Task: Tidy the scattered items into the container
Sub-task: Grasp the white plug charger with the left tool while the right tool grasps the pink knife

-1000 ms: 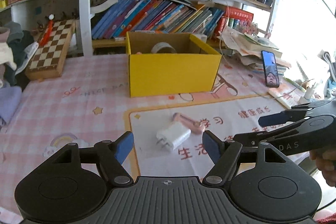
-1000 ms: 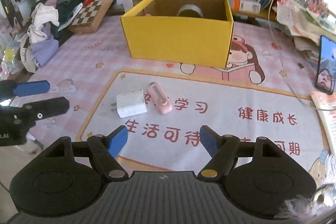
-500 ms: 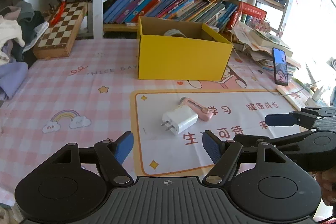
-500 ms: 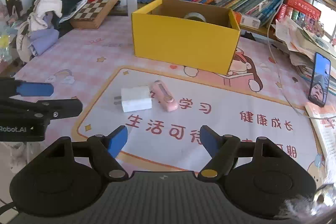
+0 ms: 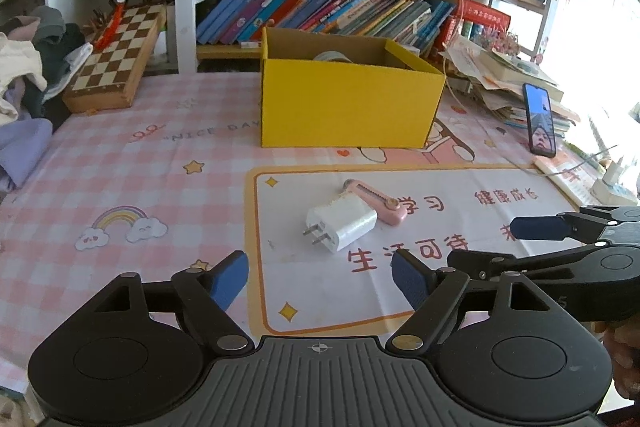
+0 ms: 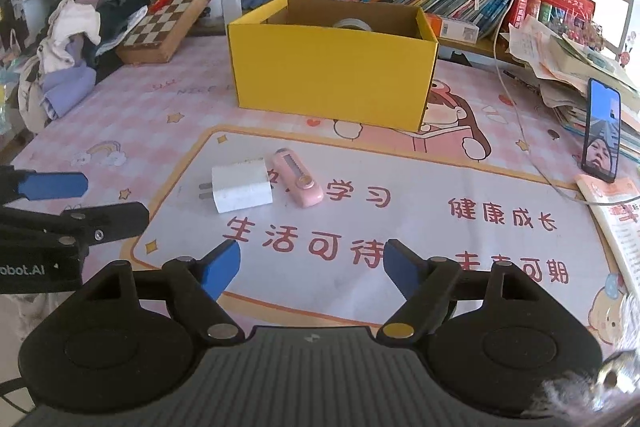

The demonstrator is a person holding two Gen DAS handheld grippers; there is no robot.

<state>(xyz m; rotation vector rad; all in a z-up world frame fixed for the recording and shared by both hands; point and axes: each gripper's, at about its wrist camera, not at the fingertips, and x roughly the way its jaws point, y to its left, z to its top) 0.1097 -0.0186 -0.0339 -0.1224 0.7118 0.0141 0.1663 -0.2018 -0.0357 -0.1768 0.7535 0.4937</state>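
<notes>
Both hand-held grippers had drawn in over the last second toward the two loose items, and neither grasped anything. Jaws on the left hand-held gripper (image 5: 320,277) were opening, with nothing but bare mat between its blue pads; the right hand-held gripper (image 6: 312,263) stood released and empty too.

A white charger (image 5: 342,224) lay on its side on the printed mat, prongs toward the left camera, touching or just beside a pink utility knife (image 5: 374,201) behind it. Compared with a second before, both looked larger and sat more squarely ahead of each pair of fingers, though still clear of the pads. That suggested a pick-up was being lined up, probably one item per hand, with no contact made yet.

Beyond them stood the yellow box (image 5: 348,113), open-topped, with a roll of tape (image 5: 332,57) already inside, so the tidying seemed partly done, with these two pieces left. Around that, the pink checked tabletop (image 5: 120,167) carried a chessboard (image 5: 116,63), a propped phone (image 5: 541,125) and heaps of paper, with bookshelves behind.
</notes>
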